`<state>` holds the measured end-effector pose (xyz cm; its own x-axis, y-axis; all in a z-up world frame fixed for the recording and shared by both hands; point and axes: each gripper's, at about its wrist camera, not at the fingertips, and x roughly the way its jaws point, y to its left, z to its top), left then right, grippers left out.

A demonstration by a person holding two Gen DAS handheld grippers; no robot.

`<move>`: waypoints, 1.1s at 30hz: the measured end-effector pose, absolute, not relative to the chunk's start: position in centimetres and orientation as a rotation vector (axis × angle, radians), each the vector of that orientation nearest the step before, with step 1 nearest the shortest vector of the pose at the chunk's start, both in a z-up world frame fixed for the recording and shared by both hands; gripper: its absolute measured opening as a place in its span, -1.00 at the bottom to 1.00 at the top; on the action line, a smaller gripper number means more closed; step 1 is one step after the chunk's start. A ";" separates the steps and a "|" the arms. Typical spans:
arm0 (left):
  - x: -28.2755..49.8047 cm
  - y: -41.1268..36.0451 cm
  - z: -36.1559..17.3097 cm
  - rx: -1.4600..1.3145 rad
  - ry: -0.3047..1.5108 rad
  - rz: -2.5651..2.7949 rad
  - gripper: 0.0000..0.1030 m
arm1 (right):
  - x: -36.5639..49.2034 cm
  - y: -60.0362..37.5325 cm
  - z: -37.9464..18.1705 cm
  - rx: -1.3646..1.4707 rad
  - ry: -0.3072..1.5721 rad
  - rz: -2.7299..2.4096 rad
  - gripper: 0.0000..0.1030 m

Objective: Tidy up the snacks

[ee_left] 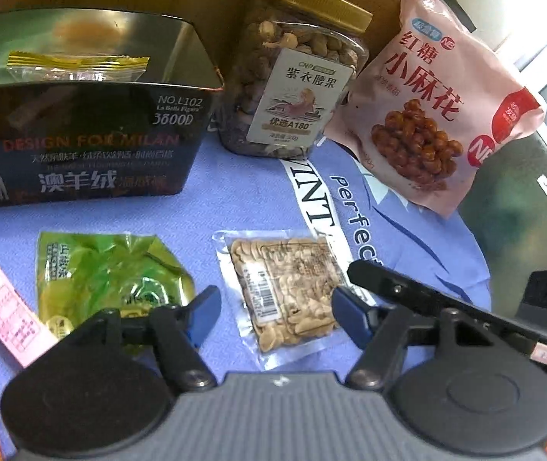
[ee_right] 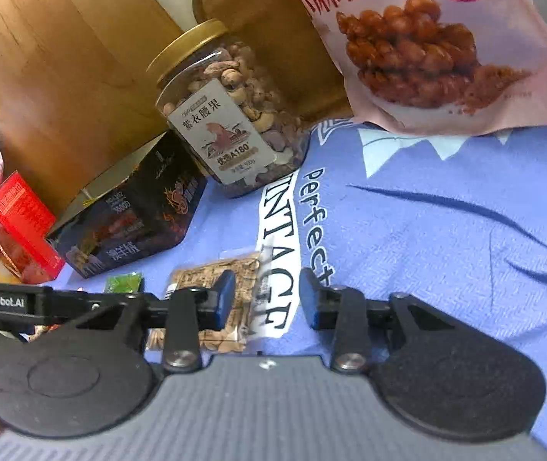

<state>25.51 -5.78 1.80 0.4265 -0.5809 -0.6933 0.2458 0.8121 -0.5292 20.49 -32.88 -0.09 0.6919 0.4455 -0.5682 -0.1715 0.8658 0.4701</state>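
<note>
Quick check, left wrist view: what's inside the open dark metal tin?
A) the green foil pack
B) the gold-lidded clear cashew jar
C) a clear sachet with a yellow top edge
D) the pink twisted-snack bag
C: a clear sachet with a yellow top edge lies inside the open dark metal tin; the jar, pink bag and green pack all sit outside it on the blue cloth.

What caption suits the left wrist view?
Open left claw hovers over a peanut packet, before a dark tin.
</note>
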 end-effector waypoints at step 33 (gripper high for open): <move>31.6 10.9 6.9 -0.354 0.743 -0.182 -0.12 | 31.0 -12.0 4.3 0.216 0.633 0.617 -0.36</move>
<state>31.57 10.91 6.94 0.7245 -0.2848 -0.6276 0.0373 0.9255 -0.3769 30.97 -12.03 4.33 0.6355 0.5992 -0.4869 -0.4716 0.8006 0.3696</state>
